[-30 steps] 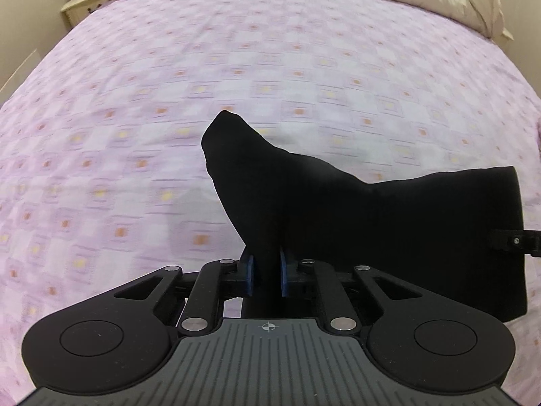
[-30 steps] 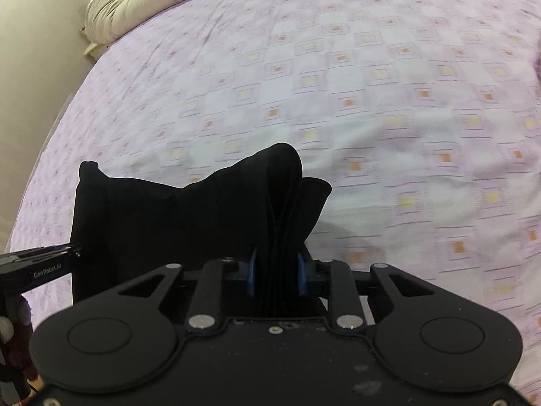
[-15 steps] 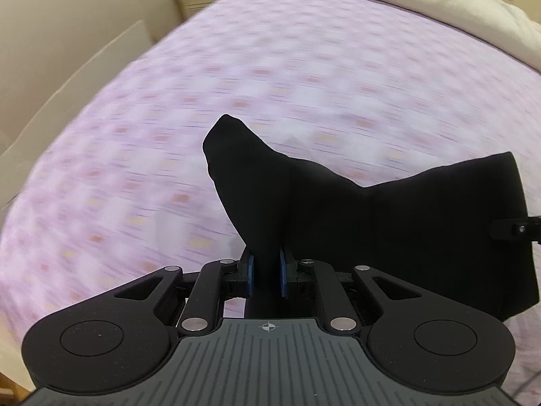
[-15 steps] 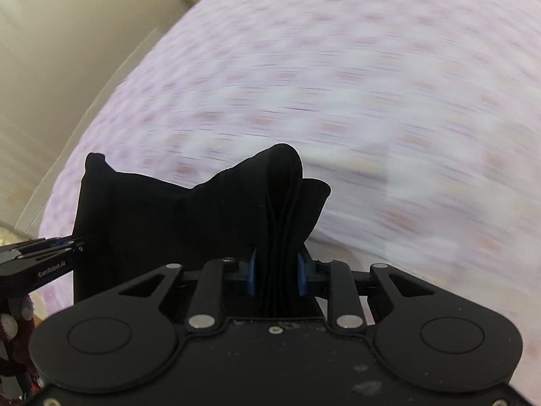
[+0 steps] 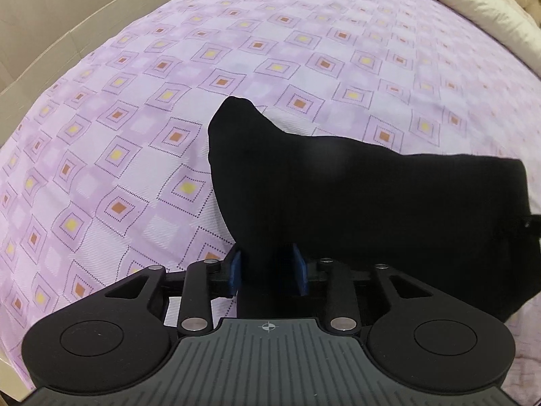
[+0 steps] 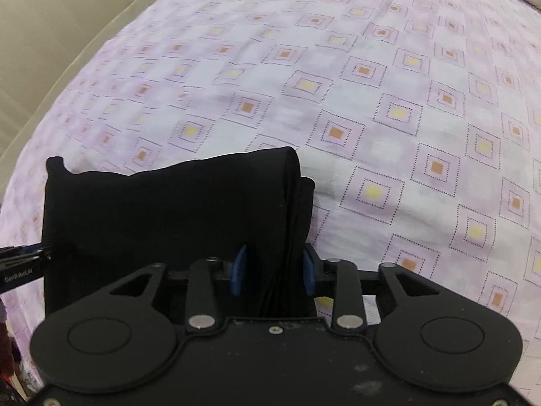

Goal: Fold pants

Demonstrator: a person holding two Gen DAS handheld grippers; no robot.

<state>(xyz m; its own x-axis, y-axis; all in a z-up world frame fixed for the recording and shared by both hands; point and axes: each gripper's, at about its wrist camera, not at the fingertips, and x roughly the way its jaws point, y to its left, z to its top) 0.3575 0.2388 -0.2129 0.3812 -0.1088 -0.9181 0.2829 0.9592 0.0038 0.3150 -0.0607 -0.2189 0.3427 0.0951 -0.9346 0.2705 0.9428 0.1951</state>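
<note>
Left hand-held gripper (image 5: pixel 268 267) and right hand-held gripper (image 6: pixel 274 269) point steeply down, jaws just opening around black cloth.

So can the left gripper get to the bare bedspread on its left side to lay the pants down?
Probably yes. The left gripper, jaws just opening with the black pants between them, has bare bedspread beside it, nothing in the way.
</note>
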